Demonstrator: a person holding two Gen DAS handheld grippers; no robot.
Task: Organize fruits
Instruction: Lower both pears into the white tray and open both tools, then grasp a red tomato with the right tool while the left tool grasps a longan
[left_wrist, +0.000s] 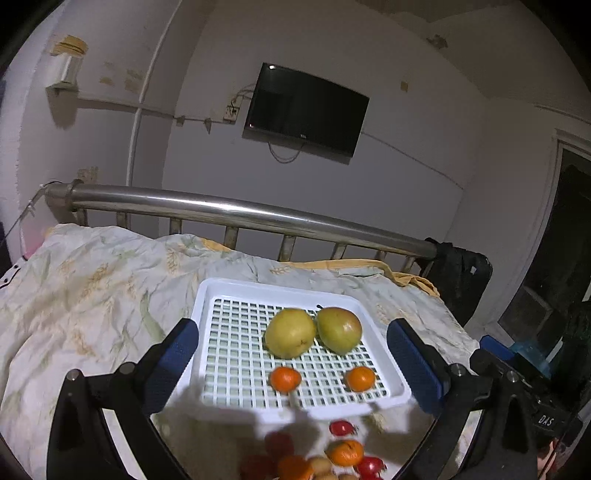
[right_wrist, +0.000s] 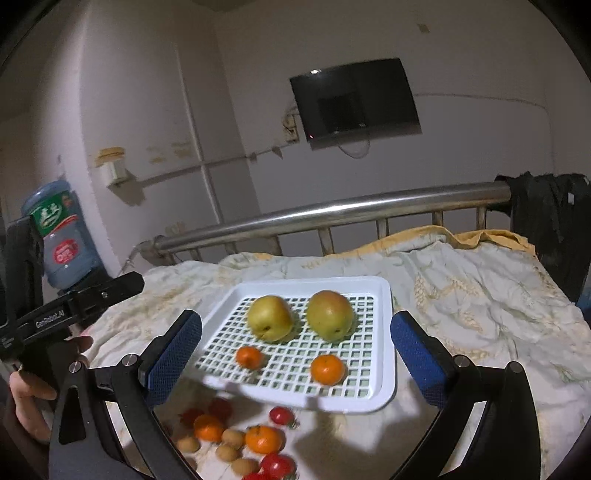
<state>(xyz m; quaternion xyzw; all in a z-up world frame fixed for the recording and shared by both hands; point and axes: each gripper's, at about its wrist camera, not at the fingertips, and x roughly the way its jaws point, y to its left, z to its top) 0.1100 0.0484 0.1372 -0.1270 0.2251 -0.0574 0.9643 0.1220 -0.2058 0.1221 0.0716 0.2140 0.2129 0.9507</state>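
Progress partial: tray (right_wrist: 384, 369) holds two pears, two tangerines; fruit pile (right_wrist: 243, 439) before tray unsorted. Left gripper (left_wrist: 291, 354) and right gripper (right_wrist: 295, 347) both spread, empty.

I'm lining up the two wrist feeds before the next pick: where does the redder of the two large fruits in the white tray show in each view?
Left wrist: reddish-green large fruit, right of centre, far row of the white tray, right of its yellow-green twin.
Right wrist: same fruit, centre, again the right one.
Shared landmark: wall TV.
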